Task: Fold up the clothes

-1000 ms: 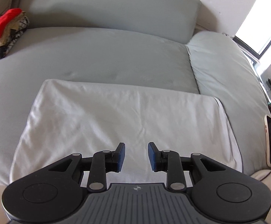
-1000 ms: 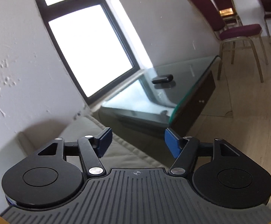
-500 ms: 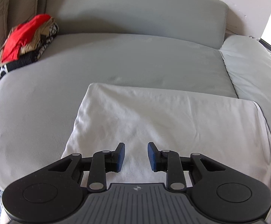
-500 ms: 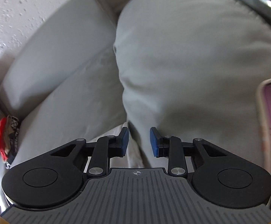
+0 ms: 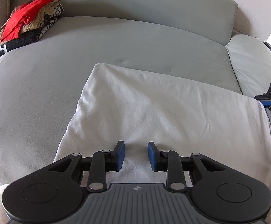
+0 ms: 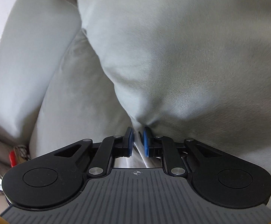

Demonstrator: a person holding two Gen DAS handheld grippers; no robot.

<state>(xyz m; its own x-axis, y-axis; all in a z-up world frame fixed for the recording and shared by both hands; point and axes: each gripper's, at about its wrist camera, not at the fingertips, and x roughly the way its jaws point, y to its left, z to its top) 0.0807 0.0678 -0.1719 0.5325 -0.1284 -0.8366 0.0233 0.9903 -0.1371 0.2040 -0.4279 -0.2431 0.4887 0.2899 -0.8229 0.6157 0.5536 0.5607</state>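
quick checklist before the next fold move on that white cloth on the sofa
1. White cloth lies flat on the sofa seat: ok, only light creases.
2. Right hand-held gripper at the cloth's right edge, jaws just been closing with fabric between them: ok.
3. What that fabric is, cloth alone or sofa cover too: cannot tell.
4. Left hand-held gripper gripping the cloth: not ok, pads apart above it.
5. Clothes pile clear of the fold area: ok.
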